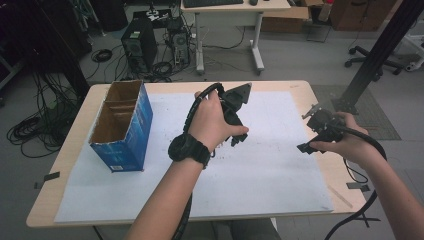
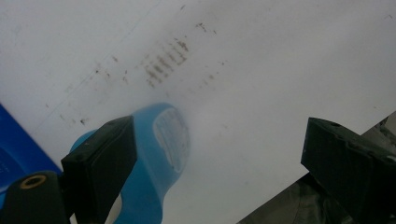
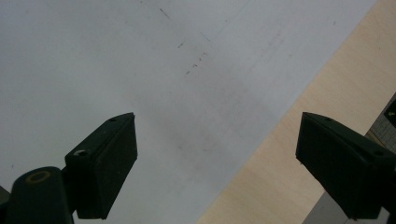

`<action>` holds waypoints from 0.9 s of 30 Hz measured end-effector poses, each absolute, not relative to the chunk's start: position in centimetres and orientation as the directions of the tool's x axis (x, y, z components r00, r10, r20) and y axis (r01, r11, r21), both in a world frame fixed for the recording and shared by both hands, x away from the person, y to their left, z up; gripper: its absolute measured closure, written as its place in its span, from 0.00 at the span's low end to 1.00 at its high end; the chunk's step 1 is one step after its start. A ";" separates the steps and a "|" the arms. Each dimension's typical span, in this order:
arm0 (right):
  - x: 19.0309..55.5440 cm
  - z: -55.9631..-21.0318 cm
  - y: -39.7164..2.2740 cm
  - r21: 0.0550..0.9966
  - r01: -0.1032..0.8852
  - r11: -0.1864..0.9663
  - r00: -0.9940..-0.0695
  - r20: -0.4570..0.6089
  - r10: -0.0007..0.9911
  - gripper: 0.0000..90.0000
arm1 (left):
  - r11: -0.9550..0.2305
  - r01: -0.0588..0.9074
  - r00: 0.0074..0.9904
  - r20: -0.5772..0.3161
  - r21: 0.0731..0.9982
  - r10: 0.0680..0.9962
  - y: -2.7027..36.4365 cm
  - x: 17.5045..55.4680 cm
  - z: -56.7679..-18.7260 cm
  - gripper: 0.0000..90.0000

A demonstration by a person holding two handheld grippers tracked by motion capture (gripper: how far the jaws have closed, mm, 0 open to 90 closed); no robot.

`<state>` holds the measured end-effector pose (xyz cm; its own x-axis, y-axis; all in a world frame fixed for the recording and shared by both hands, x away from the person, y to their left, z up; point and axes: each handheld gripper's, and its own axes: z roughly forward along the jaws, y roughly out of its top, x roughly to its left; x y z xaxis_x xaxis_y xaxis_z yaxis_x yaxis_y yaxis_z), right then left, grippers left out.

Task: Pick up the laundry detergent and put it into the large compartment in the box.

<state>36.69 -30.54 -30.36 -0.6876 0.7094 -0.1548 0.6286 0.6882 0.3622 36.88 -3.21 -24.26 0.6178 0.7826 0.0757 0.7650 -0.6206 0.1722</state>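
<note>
Box was blue outside, brown cardboard inside; paper sheet white with dark scuff marks; tabletop pale wood; a light-blue object lay beside the black left gripper

No words or numbers can be read anywhere. The blue box on the left of the table has a small white label low on its near end, but the print is too tiny and blurry.

A blue open-topped carton stands on the white sheet; computer towers, seemingly, sit beyond.
</note>
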 end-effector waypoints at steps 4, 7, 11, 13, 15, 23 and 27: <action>36.6 -30.4 -30.6 0.361 0.630 0.688 -0.687 -0.155 0.710 0.14 | -0.626 0.760 0.624 0.073 0.175 0.778 -3.4 36.9 -24.2 0.12; 36.6 -30.4 -30.6 0.358 0.632 0.687 -0.686 -0.155 0.711 0.14 | -0.630 0.757 0.627 0.078 0.173 0.775 -3.4 36.9 -24.2 0.12; 36.7 -30.3 -30.6 0.360 0.631 0.687 -0.686 -0.155 0.711 0.14 | -0.632 0.756 0.629 0.077 0.169 0.773 -3.4 36.9 -24.1 0.12; 36.7 -30.3 -30.6 0.360 0.632 0.686 -0.685 -0.154 0.712 0.14 | -0.632 0.755 0.630 0.076 0.173 0.773 -3.4 36.9 -24.0 0.12; 36.7 -30.4 -30.5 0.360 0.632 0.686 -0.686 -0.151 0.712 0.14 | -0.632 0.755 0.630 0.076 0.173 0.773 -3.3 36.9 -23.9 0.12; 36.9 -30.7 -30.3 0.351 0.635 0.688 -0.686 -0.152 0.711 0.14 | -0.621 0.763 0.619 0.075 0.181 0.782 -2.9 37.1 -23.6 0.13; 37.0 -30.7 -30.1 0.350 0.634 0.689 -0.687 -0.154 0.710 0.13 | -0.619 0.763 0.617 0.077 0.187 0.783 -2.8 37.2 -23.2 0.13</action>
<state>36.98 -30.14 -30.68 -0.6868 0.7103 -0.1541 0.6344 0.6894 0.3497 37.18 -2.84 -23.23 0.6170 0.7831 0.0772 0.7626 -0.6193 0.1869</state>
